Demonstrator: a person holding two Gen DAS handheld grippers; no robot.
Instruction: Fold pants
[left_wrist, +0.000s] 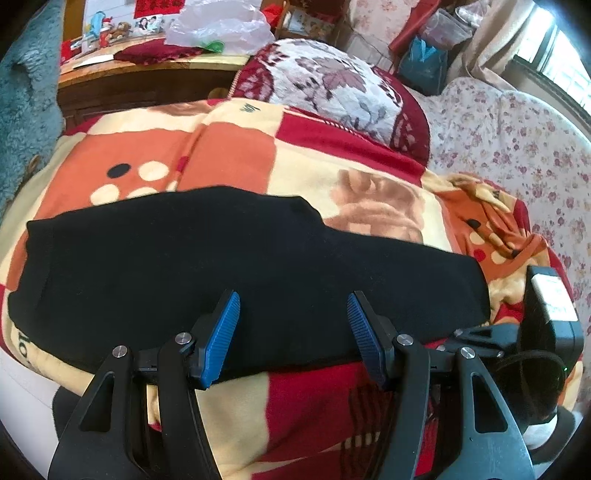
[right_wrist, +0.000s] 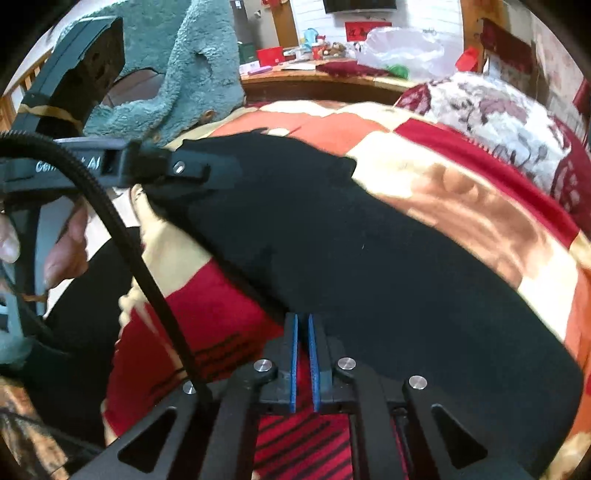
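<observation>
Black pants (left_wrist: 207, 266) lie folded in a long band across a patterned orange, red and cream blanket (left_wrist: 207, 147). My left gripper (left_wrist: 293, 306) is open, its blue pads over the pants' near edge, nothing between them. In the right wrist view the pants (right_wrist: 369, 266) run from upper left to lower right. My right gripper (right_wrist: 302, 321) has its blue pads nearly together at the pants' near edge; no cloth shows between them. The left gripper's body (right_wrist: 155, 162) shows at the left, above the pants' far end. The right gripper's body (left_wrist: 546, 332) shows at the right of the left view.
A floral red and white pillow (left_wrist: 332, 81) lies at the head of the bed. A teal fluffy garment (right_wrist: 184, 66) hangs at the left. A wooden shelf (left_wrist: 140, 70) with a plastic bag (left_wrist: 221, 26) stands behind. A floral sheet (left_wrist: 517, 147) lies to the right.
</observation>
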